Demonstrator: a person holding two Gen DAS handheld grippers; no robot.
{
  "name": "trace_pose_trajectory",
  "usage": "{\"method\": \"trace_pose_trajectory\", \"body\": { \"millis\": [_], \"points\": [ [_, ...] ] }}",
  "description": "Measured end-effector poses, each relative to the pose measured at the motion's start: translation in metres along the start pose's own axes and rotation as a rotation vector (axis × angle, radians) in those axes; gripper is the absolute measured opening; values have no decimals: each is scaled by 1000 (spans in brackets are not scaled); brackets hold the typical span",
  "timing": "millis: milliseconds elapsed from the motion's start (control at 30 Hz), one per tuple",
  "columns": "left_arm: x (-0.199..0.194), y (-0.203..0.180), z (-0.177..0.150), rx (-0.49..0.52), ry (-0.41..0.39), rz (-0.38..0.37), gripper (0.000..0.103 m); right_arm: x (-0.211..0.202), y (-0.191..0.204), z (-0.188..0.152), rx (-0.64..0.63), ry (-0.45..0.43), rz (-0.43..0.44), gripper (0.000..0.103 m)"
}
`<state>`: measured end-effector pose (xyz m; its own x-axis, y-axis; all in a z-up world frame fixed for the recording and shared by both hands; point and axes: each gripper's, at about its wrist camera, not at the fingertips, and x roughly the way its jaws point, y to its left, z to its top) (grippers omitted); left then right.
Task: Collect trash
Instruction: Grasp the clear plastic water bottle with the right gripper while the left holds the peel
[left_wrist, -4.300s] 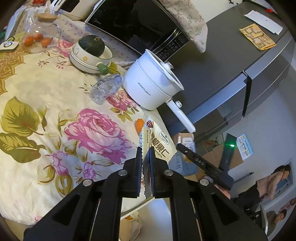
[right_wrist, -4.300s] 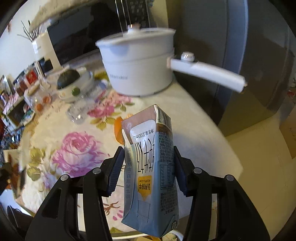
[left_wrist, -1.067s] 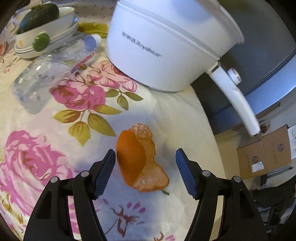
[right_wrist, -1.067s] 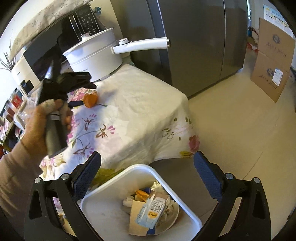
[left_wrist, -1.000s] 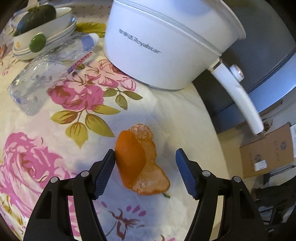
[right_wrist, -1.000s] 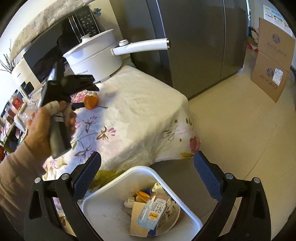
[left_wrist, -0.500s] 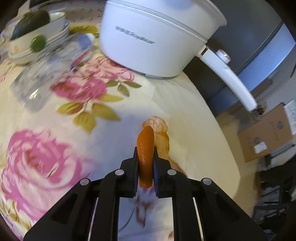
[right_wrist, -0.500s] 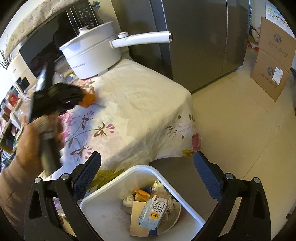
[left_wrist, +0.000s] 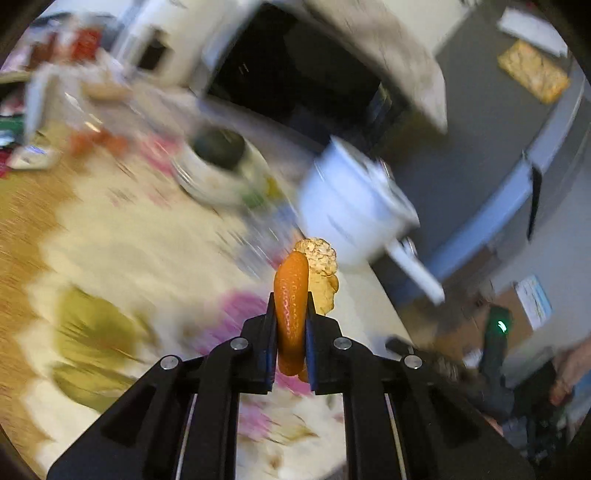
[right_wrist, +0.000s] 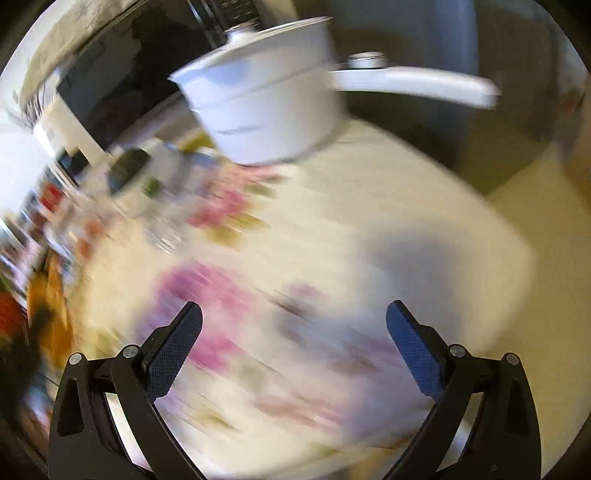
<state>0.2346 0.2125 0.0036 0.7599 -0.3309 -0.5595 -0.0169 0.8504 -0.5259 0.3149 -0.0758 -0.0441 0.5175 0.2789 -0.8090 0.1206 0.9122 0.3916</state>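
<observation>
- The orange peel (left_wrist: 291, 295) is clamped between the narrow jaws of the left gripper (left_wrist: 290, 314), above the floral tablecloth (left_wrist: 147, 240).
- The right gripper (right_wrist: 294, 317) is held wide, empty, over the cloth near the table edge; the white pot (right_wrist: 266, 110) stands beyond.

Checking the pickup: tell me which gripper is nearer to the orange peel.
Left. The left gripper is shut on the orange peel, holding it above the flowered tablecloth. The right gripper is open and empty over the cloth, with no peel between its fingers.
</observation>
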Motion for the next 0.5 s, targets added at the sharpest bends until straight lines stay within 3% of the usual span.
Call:
{"method": "trace_pose_trajectory", "body": {
  "millis": [67, 167, 333, 500],
  "points": [
    [-19, 17, 17, -47, -47, -24, 12, 20, 25, 18, 48, -1, 43, 91],
    [-31, 37, 32, -65, -112, 19, 12, 58, 62, 33, 135, -7, 75, 89],
    [-29, 78, 40, -201, -76, -39, 12, 102, 112, 32, -1, -26, -98, 92],
    [-35, 89, 42, -214, -76, -57, 13, 134, 137, 36, -70, 9, -238, 96]
  ]
}}
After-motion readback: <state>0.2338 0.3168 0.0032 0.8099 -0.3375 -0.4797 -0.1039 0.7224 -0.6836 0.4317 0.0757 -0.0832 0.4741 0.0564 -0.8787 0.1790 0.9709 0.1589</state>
